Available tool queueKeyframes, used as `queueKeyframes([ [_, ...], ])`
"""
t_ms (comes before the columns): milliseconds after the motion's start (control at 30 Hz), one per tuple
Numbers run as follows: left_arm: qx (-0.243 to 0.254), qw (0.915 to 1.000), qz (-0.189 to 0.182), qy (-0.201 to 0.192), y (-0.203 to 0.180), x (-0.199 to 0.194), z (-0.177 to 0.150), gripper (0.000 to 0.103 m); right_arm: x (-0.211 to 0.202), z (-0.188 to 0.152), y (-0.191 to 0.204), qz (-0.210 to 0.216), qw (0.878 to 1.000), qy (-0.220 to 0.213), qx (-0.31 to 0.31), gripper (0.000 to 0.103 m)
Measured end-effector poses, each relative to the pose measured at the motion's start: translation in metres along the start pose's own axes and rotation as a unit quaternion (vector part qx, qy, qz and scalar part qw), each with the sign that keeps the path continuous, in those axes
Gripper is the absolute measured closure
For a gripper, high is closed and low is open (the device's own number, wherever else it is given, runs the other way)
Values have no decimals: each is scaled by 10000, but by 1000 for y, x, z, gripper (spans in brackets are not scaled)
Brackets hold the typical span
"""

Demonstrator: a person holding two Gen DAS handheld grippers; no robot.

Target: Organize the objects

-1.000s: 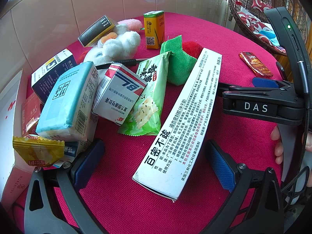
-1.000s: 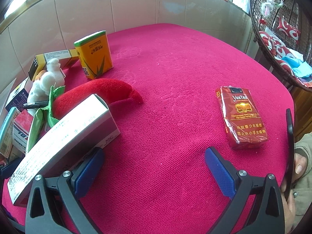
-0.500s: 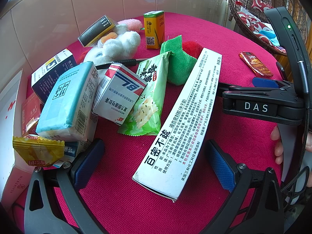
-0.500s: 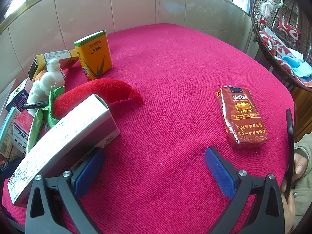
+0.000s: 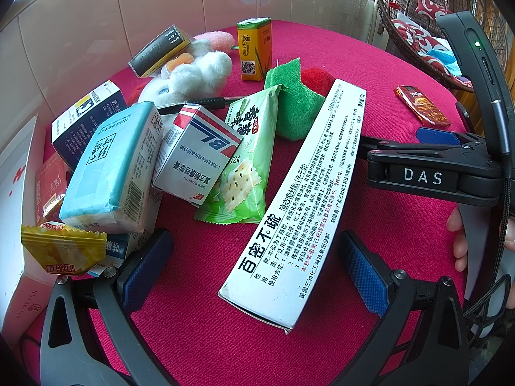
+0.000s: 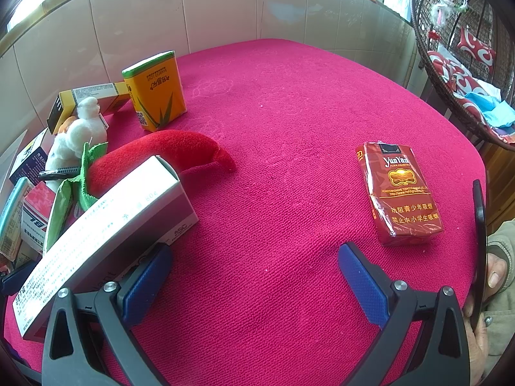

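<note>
A long white box point(image 5: 299, 199) with Chinese print lies on the red tablecloth point(image 5: 206, 321), its near end between the fingers of my open left gripper point(image 5: 254, 251) without being squeezed. My right gripper point(image 6: 254, 263) is open with nothing between its fingers. The same white box point(image 6: 106, 218) lies against the outer side of its left finger point(image 6: 145, 283). A red cigarette pack point(image 6: 402, 193) lies flat just beyond the right finger. In the left wrist view the right gripper point(image 5: 434, 160) comes in from the right, touching the box's far half.
A pile sits at the left: light blue tissue pack point(image 5: 112, 167), BL carton point(image 5: 196, 151), green cracker packet point(image 5: 244, 160), yellow sweet wrapper point(image 5: 61, 247), white plush toy point(image 5: 190, 77), green cloth point(image 5: 296, 96), red plush chilli point(image 6: 173, 151), orange box point(image 6: 157, 90). A wicker chair point(image 6: 457, 64) stands at the right.
</note>
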State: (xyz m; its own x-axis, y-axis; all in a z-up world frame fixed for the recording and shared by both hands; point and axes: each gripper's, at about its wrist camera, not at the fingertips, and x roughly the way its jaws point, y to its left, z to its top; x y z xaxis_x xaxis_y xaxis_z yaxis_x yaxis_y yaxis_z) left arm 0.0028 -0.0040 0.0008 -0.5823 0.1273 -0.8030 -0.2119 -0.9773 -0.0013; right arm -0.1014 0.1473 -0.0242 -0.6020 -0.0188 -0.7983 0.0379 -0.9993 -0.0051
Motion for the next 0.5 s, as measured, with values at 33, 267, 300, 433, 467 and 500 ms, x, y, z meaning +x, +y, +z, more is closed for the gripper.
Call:
queueKeyframes([
  [33,0,10000,0,0,0,0,0,0,0,0,0,1,10000,0,1,0],
  [267,-1,10000,0,0,0,0,0,0,-1,0,0,7,10000,-3,5,0],
  [300,-1,10000,0,-1,0,0,0,0,-1,0,0,8,10000,-3,6,0],
  [433,0,10000,-1,0,0,0,0,0,-1,0,1,4,10000,-4,3,0],
  [467,-1,10000,-1,-1,0,0,0,0,-1,0,1,4,10000,-3,3,0],
  [500,0,10000,-1,-1,0,0,0,0,-1,0,1,1,10000,-3,3,0],
])
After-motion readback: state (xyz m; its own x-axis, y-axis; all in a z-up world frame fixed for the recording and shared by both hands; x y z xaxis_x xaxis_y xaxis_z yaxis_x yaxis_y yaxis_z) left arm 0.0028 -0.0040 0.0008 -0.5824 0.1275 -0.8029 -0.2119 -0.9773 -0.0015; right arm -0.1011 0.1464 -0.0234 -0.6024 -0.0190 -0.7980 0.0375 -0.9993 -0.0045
